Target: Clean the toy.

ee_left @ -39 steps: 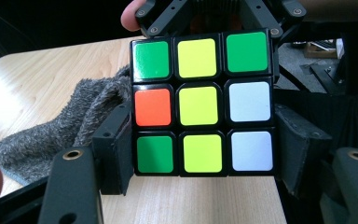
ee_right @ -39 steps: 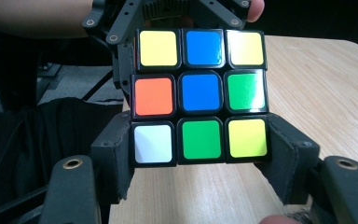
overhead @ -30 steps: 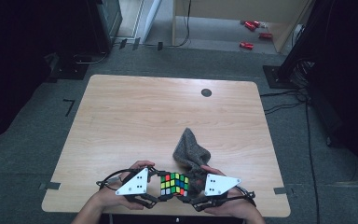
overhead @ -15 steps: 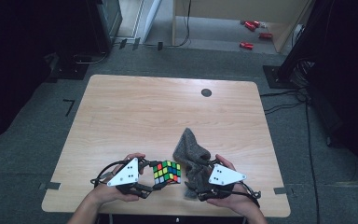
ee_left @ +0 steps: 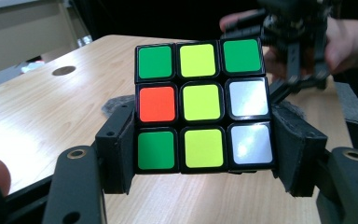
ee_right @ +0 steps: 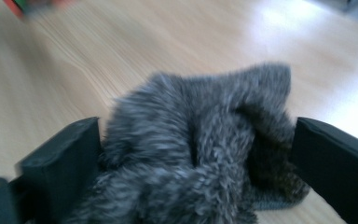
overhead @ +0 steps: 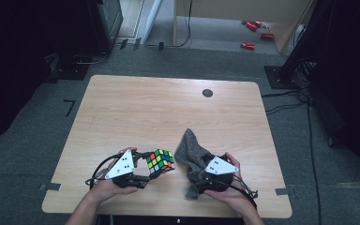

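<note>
The wooden table (overhead: 136,108) is taking up the middle of the high view. Lower right of centre, the grey fuzzy cloth (overhead: 193,152) is lying bunched between the right gripper (ee_right: 193,154) jaws, which have just been opening wide. Lower left of centre, the left gripper (ee_left: 203,154) is clamping the puzzle cube (ee_left: 204,107) by its sides.

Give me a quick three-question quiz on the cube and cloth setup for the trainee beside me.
1. True or false: the left gripper holds the puzzle cube between its fingers.
2. What lies between the right gripper's fingers? A) grey fuzzy cloth B) a red can C) nothing
3. In the left gripper view, what colour is the cube's centre column of stickers?

Key:
1. True; the fingers press on both sides of the cube.
2. A; the fingers have just been opening around it.
3. Yellow.
</note>
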A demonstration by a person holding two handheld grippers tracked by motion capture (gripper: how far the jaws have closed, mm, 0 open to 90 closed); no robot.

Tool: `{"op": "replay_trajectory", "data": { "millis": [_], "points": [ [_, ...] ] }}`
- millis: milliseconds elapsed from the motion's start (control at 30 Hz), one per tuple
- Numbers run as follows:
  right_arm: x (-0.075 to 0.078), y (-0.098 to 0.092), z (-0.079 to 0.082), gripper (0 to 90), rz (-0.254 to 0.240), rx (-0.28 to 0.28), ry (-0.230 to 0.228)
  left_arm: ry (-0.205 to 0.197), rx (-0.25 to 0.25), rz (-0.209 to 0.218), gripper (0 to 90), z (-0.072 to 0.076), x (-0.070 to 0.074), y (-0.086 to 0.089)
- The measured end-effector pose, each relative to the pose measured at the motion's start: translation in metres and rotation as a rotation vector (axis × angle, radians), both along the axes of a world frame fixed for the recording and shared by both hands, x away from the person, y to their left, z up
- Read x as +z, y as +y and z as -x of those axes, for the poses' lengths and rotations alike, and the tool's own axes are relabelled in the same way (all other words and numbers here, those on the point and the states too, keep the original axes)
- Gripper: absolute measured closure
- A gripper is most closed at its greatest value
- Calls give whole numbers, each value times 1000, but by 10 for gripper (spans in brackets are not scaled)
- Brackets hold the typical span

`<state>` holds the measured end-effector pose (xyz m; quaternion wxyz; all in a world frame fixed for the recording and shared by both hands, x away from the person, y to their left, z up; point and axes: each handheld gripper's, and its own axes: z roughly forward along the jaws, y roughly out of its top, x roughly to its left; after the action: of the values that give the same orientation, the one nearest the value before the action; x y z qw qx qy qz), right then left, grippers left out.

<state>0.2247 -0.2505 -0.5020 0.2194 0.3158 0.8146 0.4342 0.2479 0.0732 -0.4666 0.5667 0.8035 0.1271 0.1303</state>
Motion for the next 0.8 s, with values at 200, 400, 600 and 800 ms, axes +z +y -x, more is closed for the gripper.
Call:
{"op": "replay_trajectory", "data": {
  "millis": [200,400,600,800],
  "points": [
    [-16,-3,-9,628,9,-91,79,11,28,-3,349,-1,0,1],
    [3,-10,-4,766,-103,-81,22,-3,27,-24,349,2,-2,-5],
    [31,-1,19,766,-230,80,-104,-28,-7,-61,350,10,-5,-21],
    [40,14,30,767,-250,180,-130,-65,-40,-126,349,20,-9,-40]
  ]
}}
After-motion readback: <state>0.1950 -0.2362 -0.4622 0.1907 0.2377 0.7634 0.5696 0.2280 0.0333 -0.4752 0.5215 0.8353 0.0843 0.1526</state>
